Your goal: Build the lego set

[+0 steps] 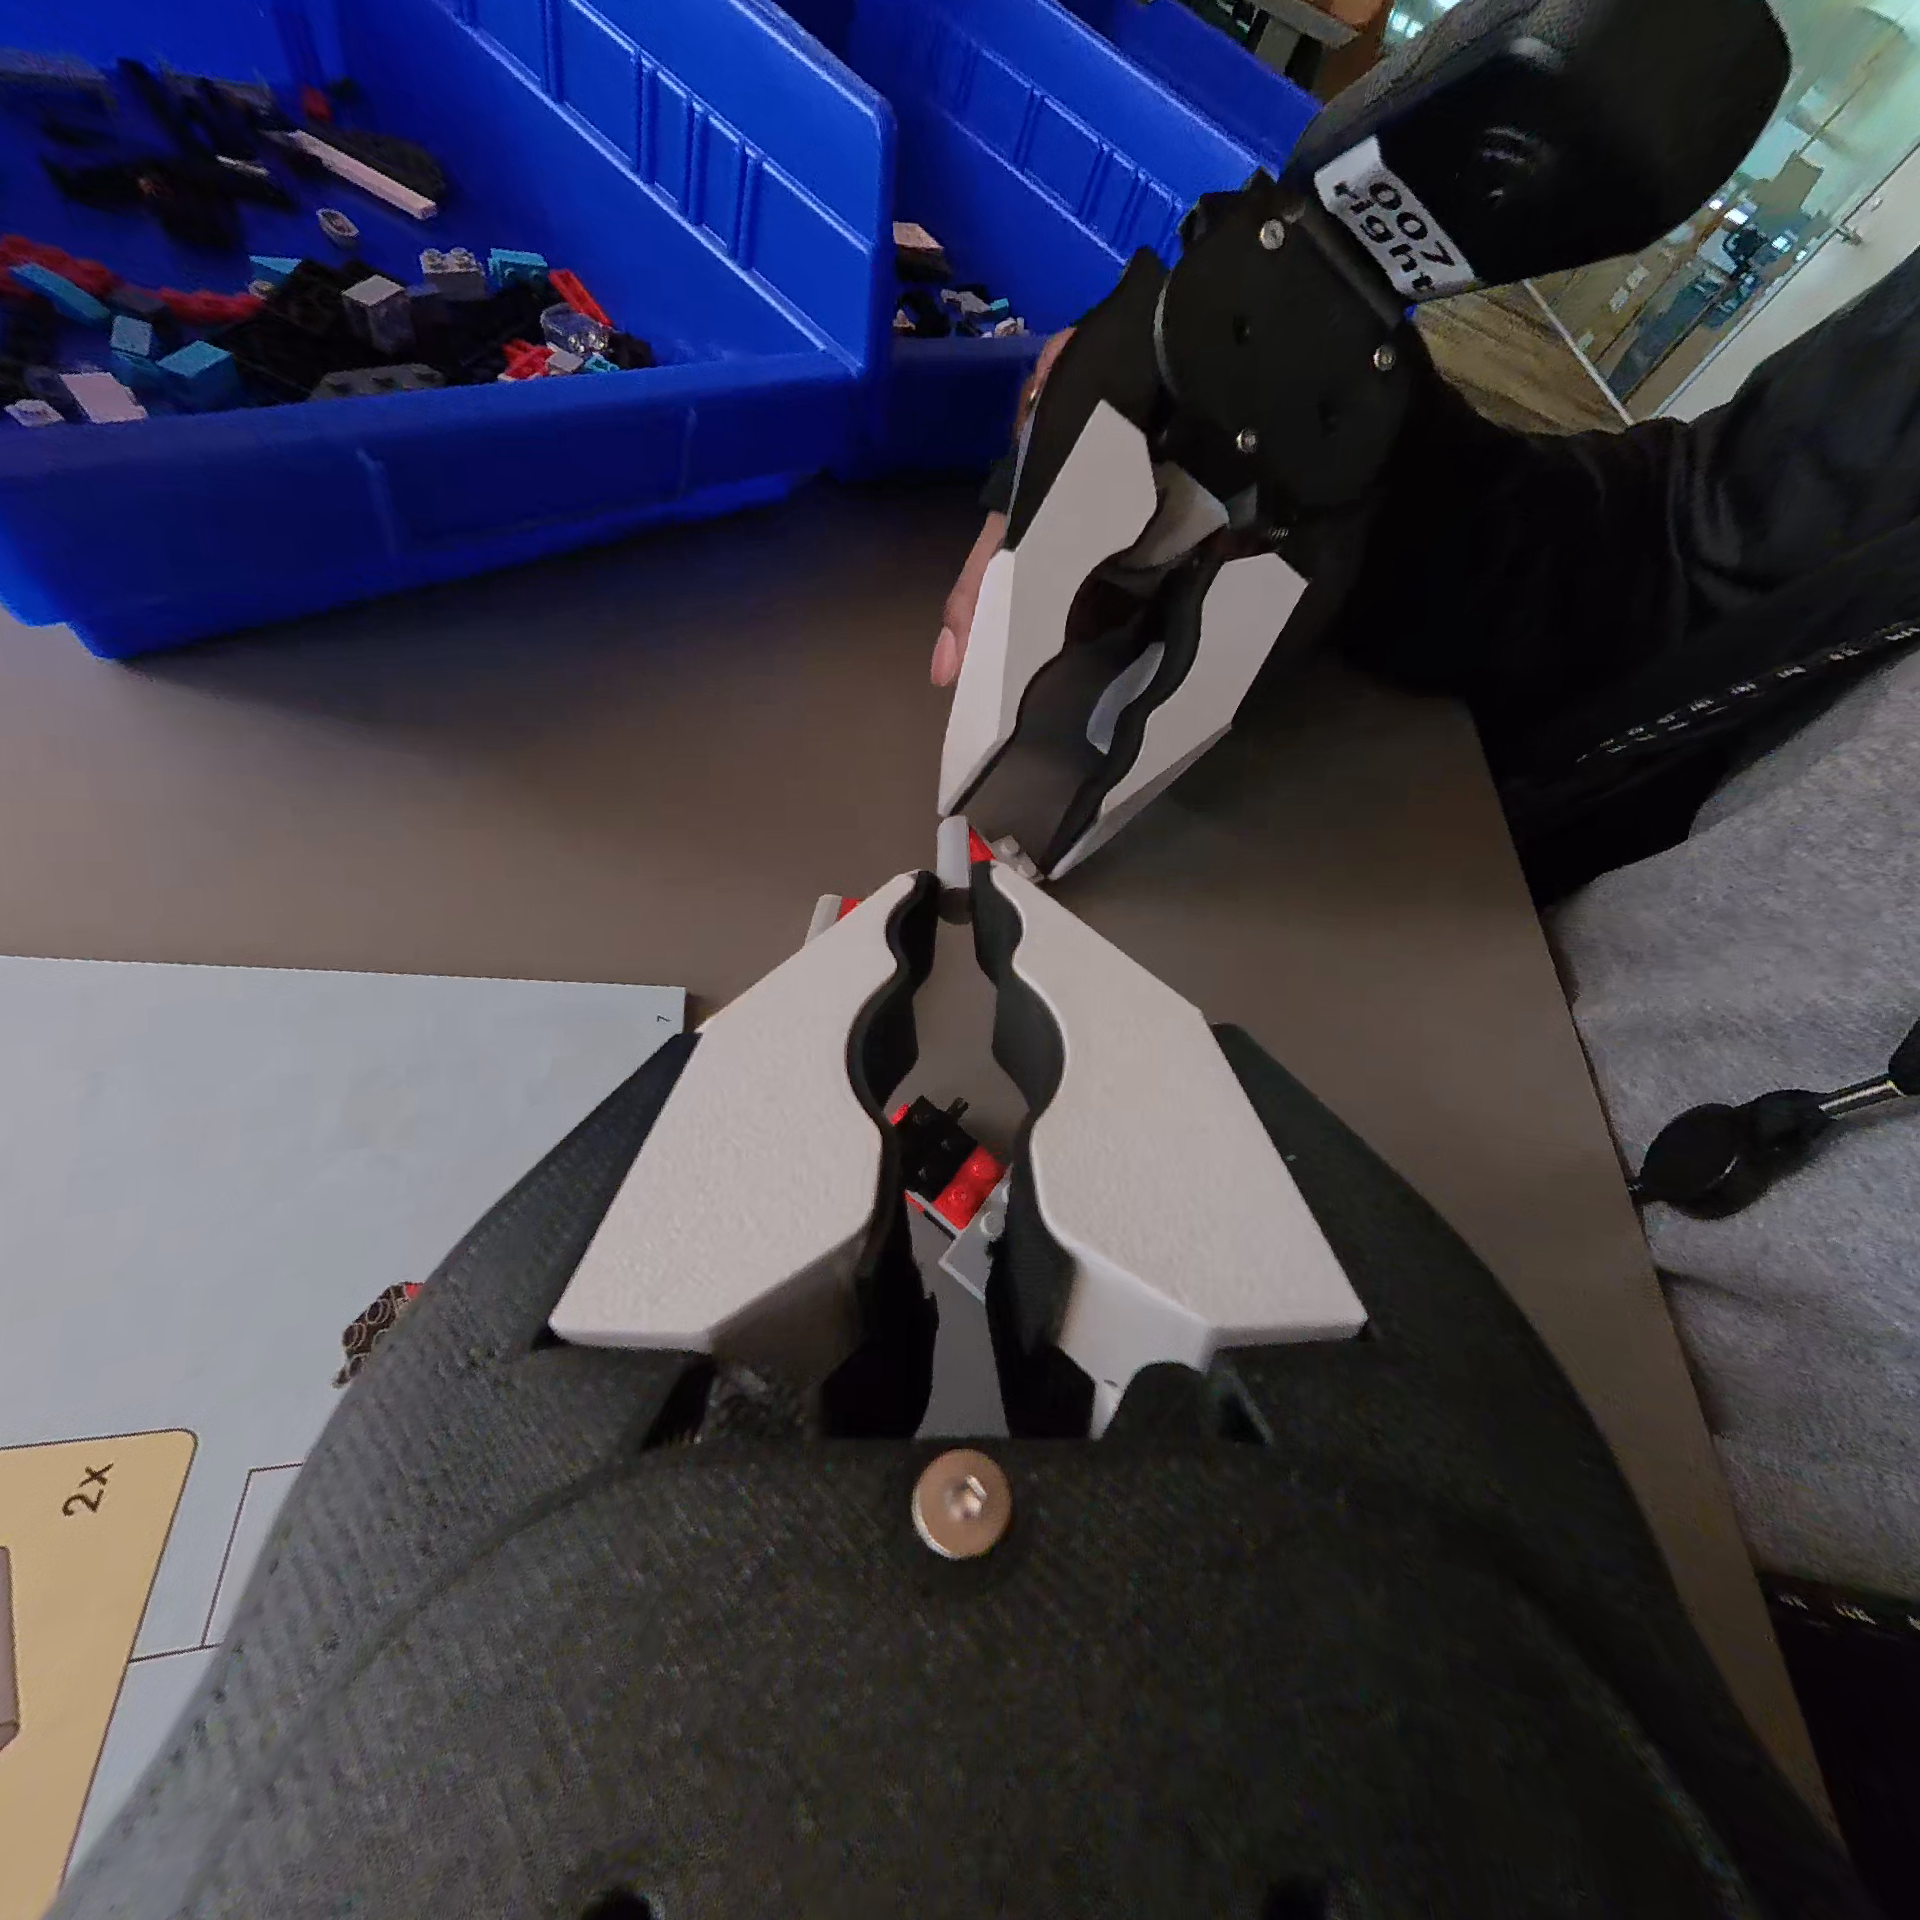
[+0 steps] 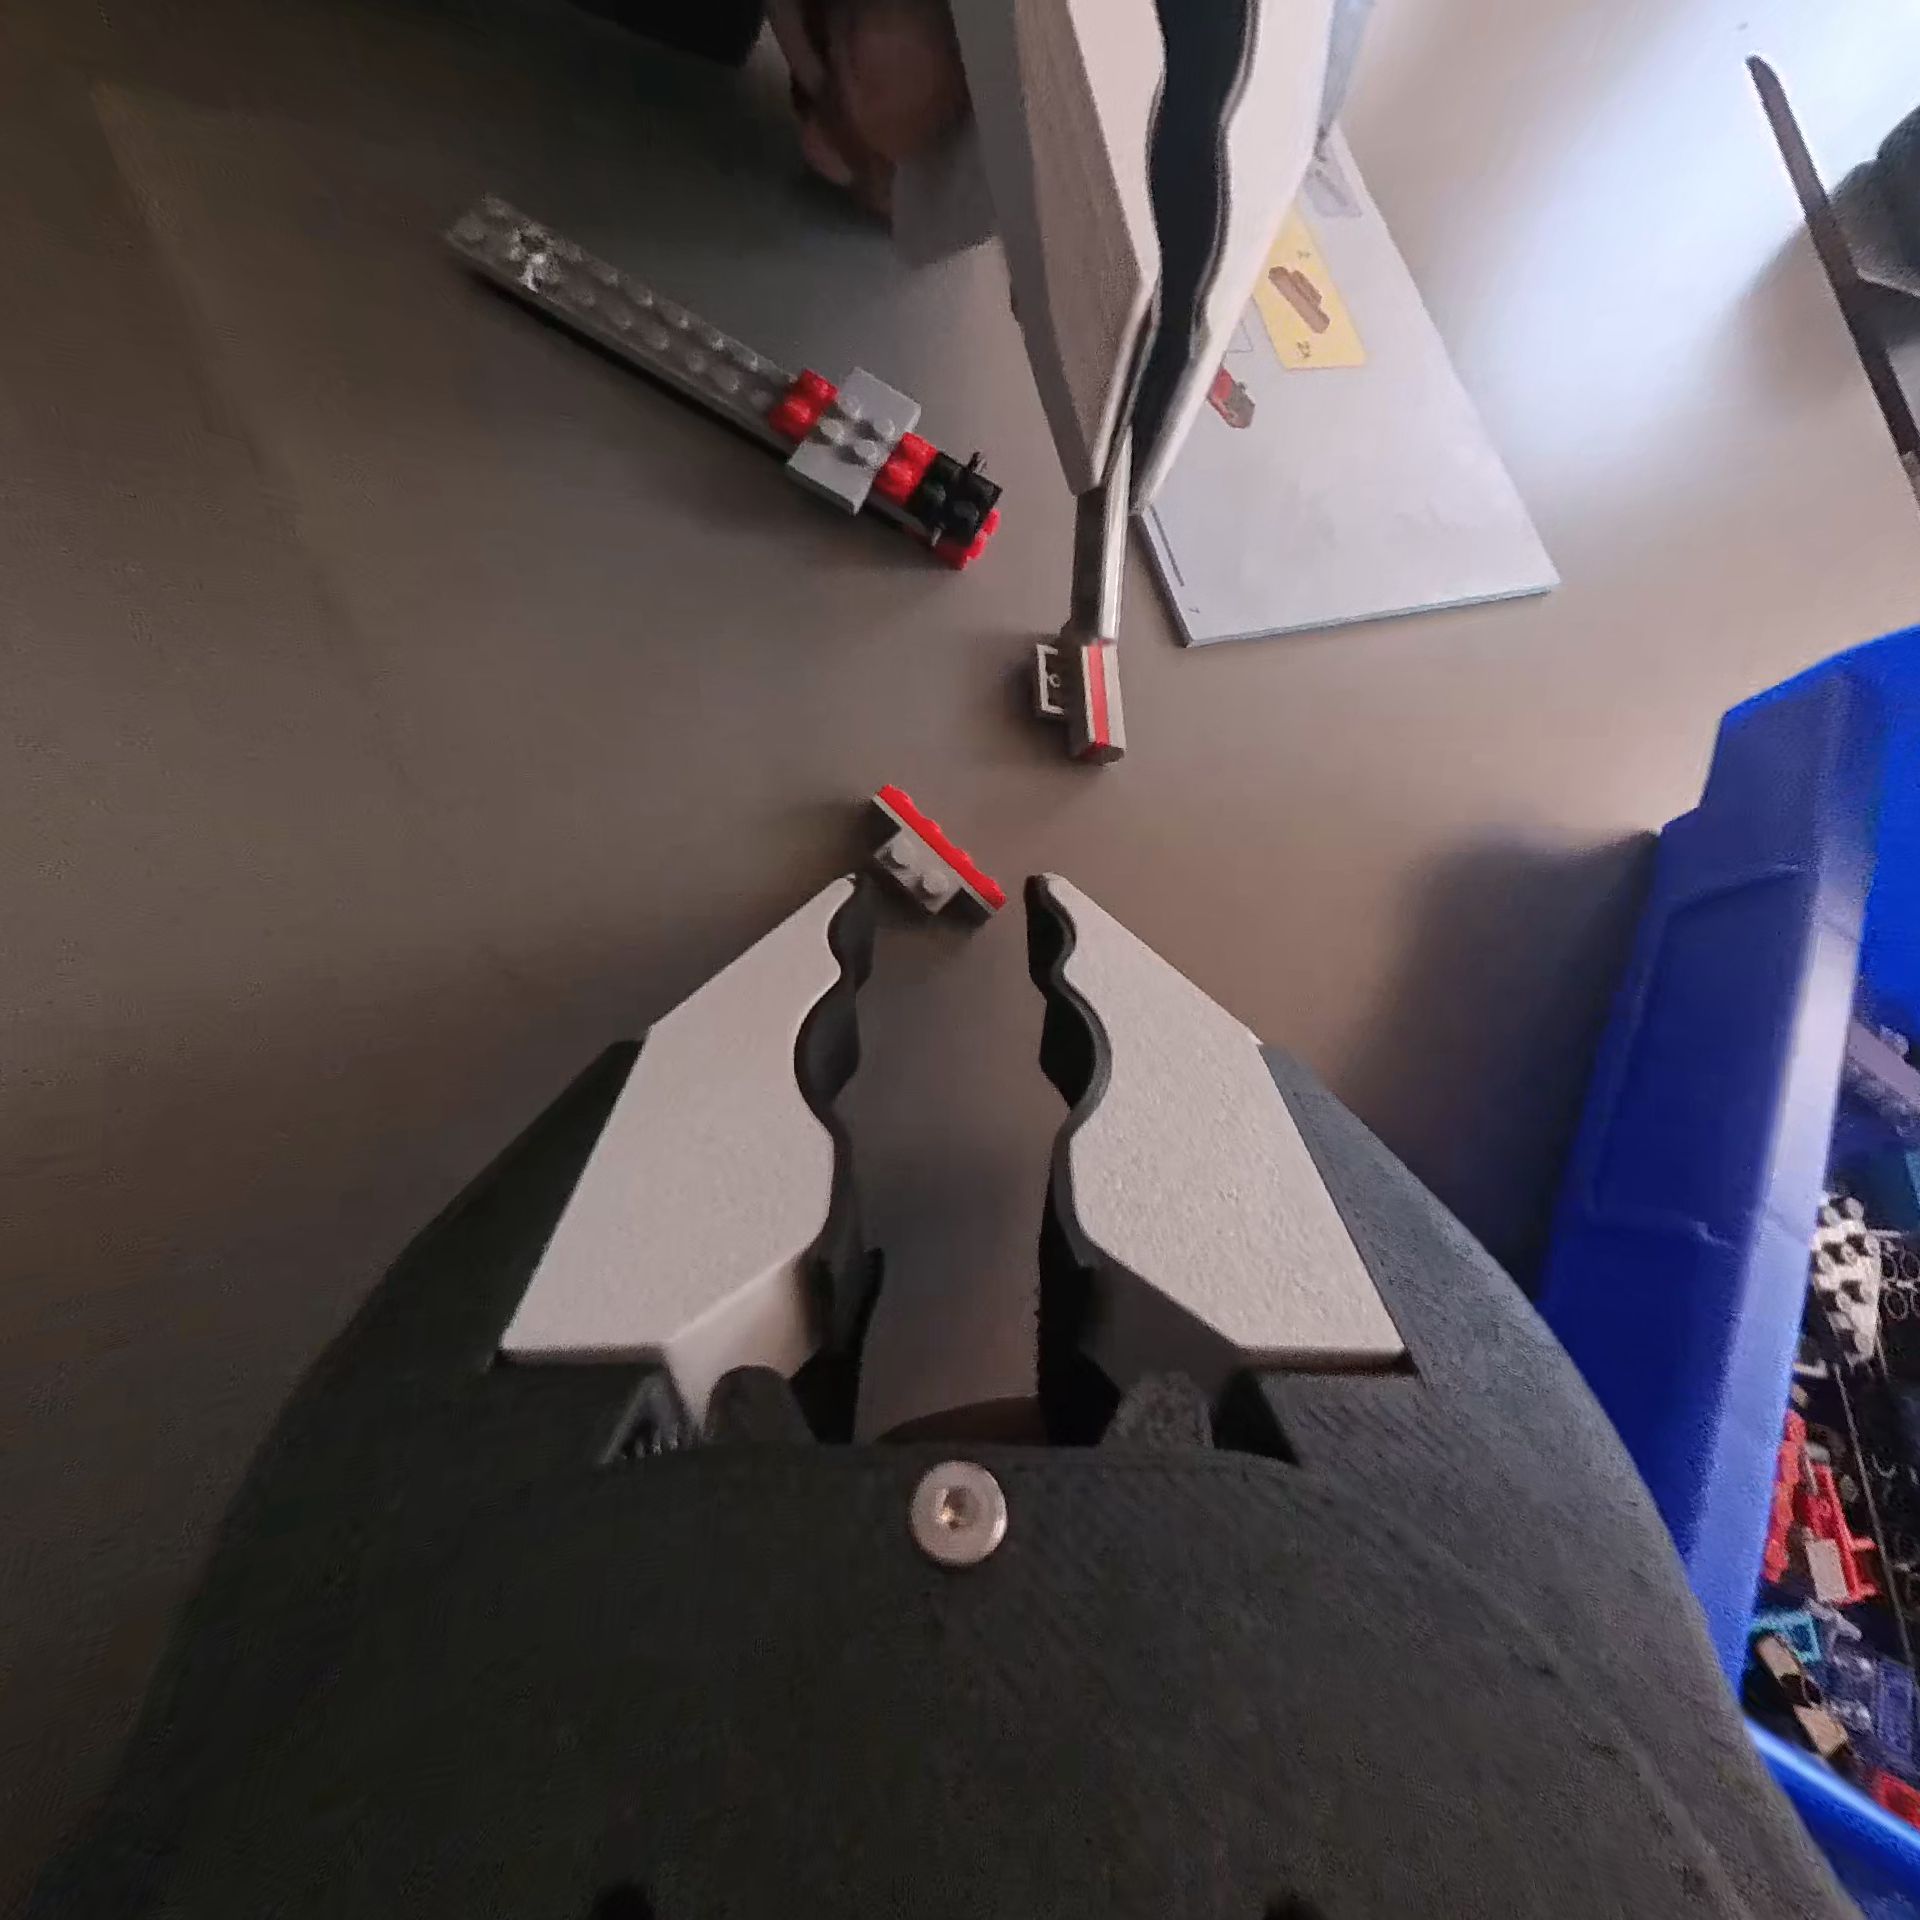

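Observation:
My left gripper (image 1: pixel 954 896) is shut on a small grey and red lego piece (image 1: pixel 954 847) that sticks out past its tips. In the right wrist view it (image 2: pixel 1103 499) comes in from the top, holding that piece (image 2: pixel 1081 698) just above the table. My right gripper (image 2: pixel 940 894) is open and empty. A second small red and grey piece (image 2: pixel 935 860) lies on the table right at its tips, between the jaws' ends. A long grey plate assembly (image 2: pixel 727 384) with red, grey and black bricks at one end lies on the table farther off, and shows between my left fingers (image 1: pixel 951 1164).
Blue bins (image 1: pixel 416 468) with several loose bricks stand at the back; one bin (image 2: pixel 1662 1143) is close on my right gripper's right. An instruction booklet (image 1: pixel 312 1143) lies flat on the dark table (image 2: pixel 312 727). The person's dark sleeve (image 1: pixel 1662 571) reaches in behind the right gripper (image 1: pixel 1003 836). The grippers' ends are close to 7 cm from one another.

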